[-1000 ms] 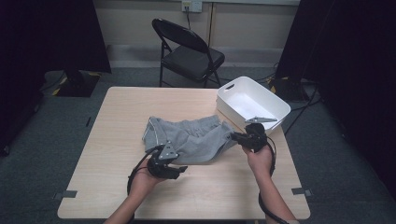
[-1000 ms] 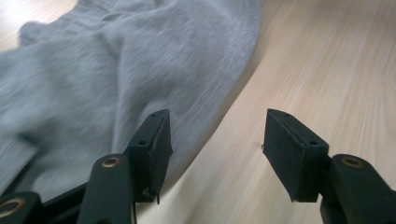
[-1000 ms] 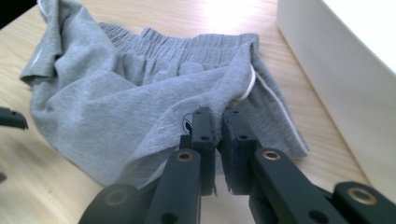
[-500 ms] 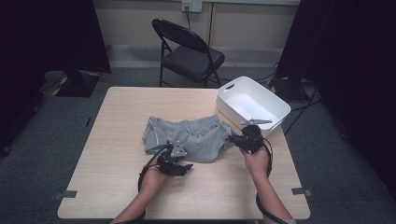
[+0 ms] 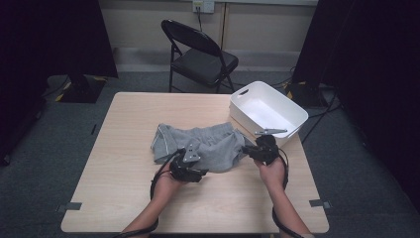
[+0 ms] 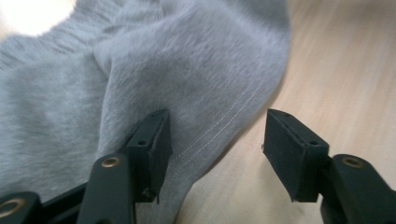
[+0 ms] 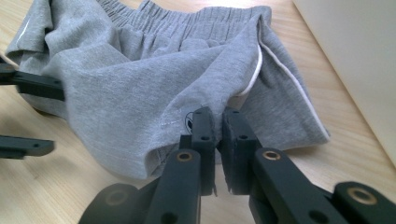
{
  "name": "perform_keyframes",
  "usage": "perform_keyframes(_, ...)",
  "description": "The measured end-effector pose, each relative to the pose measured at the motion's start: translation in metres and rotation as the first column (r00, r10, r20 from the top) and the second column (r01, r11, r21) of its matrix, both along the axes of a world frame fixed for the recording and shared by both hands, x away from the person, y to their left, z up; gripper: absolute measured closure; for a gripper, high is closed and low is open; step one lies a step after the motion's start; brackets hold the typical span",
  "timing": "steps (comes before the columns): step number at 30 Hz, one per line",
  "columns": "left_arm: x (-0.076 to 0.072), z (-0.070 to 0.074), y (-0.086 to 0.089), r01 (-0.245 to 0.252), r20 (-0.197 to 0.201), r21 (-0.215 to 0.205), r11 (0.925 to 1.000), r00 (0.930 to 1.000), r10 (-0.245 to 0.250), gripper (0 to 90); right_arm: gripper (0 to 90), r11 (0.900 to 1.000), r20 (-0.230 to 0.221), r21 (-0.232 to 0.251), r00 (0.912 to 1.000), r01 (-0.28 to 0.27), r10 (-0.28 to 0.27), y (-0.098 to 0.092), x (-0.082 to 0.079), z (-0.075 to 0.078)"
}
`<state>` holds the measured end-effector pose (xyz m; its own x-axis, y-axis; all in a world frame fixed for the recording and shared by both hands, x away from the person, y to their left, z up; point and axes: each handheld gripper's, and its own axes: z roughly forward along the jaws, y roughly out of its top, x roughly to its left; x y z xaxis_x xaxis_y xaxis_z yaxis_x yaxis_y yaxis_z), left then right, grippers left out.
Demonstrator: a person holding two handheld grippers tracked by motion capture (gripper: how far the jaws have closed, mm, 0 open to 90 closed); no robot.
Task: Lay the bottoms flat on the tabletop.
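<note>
A pair of grey shorts (image 5: 205,145) lies crumpled near the middle of the table (image 5: 124,163), its long axis running across the table from left to right. The ribbed elastic waistband sits on the far side, so the leg openings point toward the person. White piping runs down the side seam (image 7: 261,60). A small round printed logo (image 7: 188,120) shows near the hem by the right jaws, too hidden to read.

The left gripper (image 6: 217,137) has its jaws half spread, and they have just been opening; the hem of 1 leg lies between them, resting against 1 pad with the other pad clear of it. The right gripper (image 7: 215,140) is pinched narrow on the hem at the right end of the shorts. A white bin (image 5: 292,111) stands just beyond the right hand (image 5: 272,171).
</note>
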<state>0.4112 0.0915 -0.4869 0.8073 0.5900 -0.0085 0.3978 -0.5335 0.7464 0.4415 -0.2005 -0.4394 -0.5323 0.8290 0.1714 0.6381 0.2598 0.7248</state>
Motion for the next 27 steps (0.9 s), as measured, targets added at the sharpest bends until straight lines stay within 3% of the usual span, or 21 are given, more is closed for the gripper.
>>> perform_keyframes(1,0.002,-0.003,0.0,-0.016,-0.033,0.0,0.9999,0.9993,0.016,39.9,84.3,1.0,0.002,0.002,1.0,-0.001,0.001,0.001,0.0,-0.001)
perform_keyframes(7,0.005,-0.007,0.002,-0.025,-0.03,0.001,0.9997,0.9992,0.025,49.3,84.3,1.0,-0.01,0.001,0.9999,-0.012,0.012,0.005,-0.002,-0.006)
perform_keyframes(12,0.006,-0.009,0.007,-0.052,-0.017,-0.011,0.9986,0.9985,0.052,66.1,84.3,1.0,-0.009,-0.003,0.9999,-0.008,0.008,0.003,-0.003,-0.01)
perform_keyframes(14,0.005,-0.008,0.007,-0.066,-0.012,0.005,0.9978,0.9978,0.066,74.6,84.3,1.0,-0.013,-0.002,0.9999,-0.003,0.003,0.001,-0.004,-0.011)
perform_keyframes(17,0.004,-0.007,0.008,-0.078,-0.036,0.004,0.997,0.9963,0.078,83.4,84.3,1.0,-0.012,0.012,0.9999,0.01,-0.01,-0.004,-0.005,-0.011)
perform_keyframes(20,0.004,-0.005,0.007,-0.096,-0.055,0.014,0.9953,0.9938,0.097,86.0,84.4,1.0,-0.007,0.016,0.9998,0.019,-0.019,-0.008,-0.007,-0.01)
perform_keyframes(22,0.004,-0.001,0.005,-0.123,-0.118,0.015,0.9922,0.9852,0.124,86.7,84.4,1.0,-0.007,0.015,0.9997,0.022,-0.022,-0.009,-0.008,-0.009)
perform_keyframes(24,0.003,0.003,0.007,-0.14,-0.184,-0.016,0.99,0.9736,0.135,87.0,84.4,1.0,-0.002,0.02,0.9997,0.024,-0.024,-0.01,-0.009,-0.007)
perform_keyframes(27,-0.003,0.012,0.013,-0.116,-0.182,-0.033,0.9927,0.9775,0.108,87.0,84.4,1.0,0.006,0.019,0.9998,0.021,-0.022,-0.014,-0.013,-0.003)
